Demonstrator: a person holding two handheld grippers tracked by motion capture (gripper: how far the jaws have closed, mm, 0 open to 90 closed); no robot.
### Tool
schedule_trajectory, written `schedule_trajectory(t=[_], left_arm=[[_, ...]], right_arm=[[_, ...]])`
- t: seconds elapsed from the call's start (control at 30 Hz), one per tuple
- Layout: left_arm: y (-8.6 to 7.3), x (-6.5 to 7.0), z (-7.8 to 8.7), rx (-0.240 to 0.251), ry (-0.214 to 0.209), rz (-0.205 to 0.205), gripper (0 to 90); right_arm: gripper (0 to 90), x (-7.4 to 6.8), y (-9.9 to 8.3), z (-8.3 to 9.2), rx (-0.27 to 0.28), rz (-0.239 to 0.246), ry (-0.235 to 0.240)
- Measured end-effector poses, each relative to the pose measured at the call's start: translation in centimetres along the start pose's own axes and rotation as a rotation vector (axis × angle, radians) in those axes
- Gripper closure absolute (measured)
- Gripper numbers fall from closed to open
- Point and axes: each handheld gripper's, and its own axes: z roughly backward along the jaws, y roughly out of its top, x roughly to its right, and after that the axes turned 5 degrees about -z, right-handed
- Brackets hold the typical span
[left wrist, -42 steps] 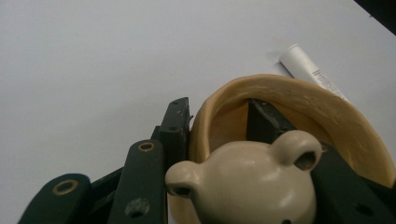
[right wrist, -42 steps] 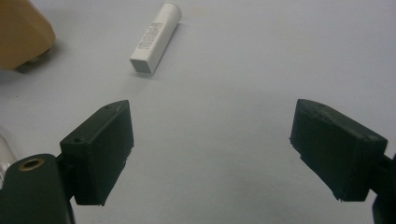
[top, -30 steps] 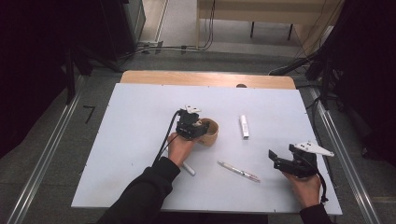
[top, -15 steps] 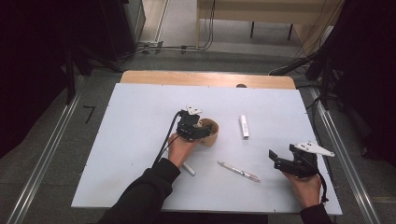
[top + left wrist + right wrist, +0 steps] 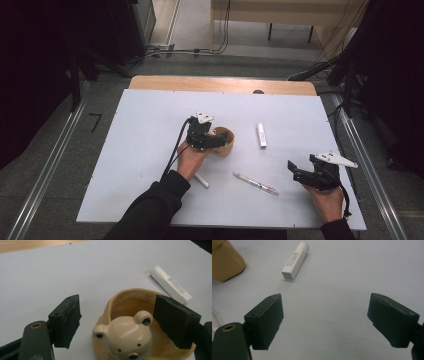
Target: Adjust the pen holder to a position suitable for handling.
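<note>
My left gripper (image 5: 117,322), jaws just opened, straddles the bear-faced cup (image 5: 130,340) unclamped; my open right gripper (image 5: 324,322) should next take the pen (image 5: 256,183).

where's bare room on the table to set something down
Free: the whole left part of the table, left of the left tongs, and the far strip behind the cup. Crowded: the middle, round the cup, tube and pen.

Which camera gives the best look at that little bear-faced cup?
The left gripper view: the bear-faced cup sits close up, face and hollow plain. In the high view it is small beside the left gripper; the right gripper view catches a tan corner.
</note>
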Motion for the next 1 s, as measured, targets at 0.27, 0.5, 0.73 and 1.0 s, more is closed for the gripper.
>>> schedule_trajectory(t=[0.27,0.5,0.73,1.0], left_arm=[[0.2,0.3,1.1,0.021,-0.012,-0.001,15.1],[0.5,0.1,2.6,0.036,-0.024,0.009,10.8],[0.2,0.0,4.2,0.055,-0.026,0.014,9.3],[-0.4,-0.2,6.3,0.083,-0.027,0.016,9.2]], right_arm=[[12.0,0.0,0.0,0.0,0.000,0.001,0.000],[12.0,-0.1,0.0,0.0,0.002,0.003,-0.001],[12.0,-0.1,0.0,0.0,0.002,-0.001,0.002],[12.0,0.0,0.0,0.0,0.003,-0.004,0.003]])
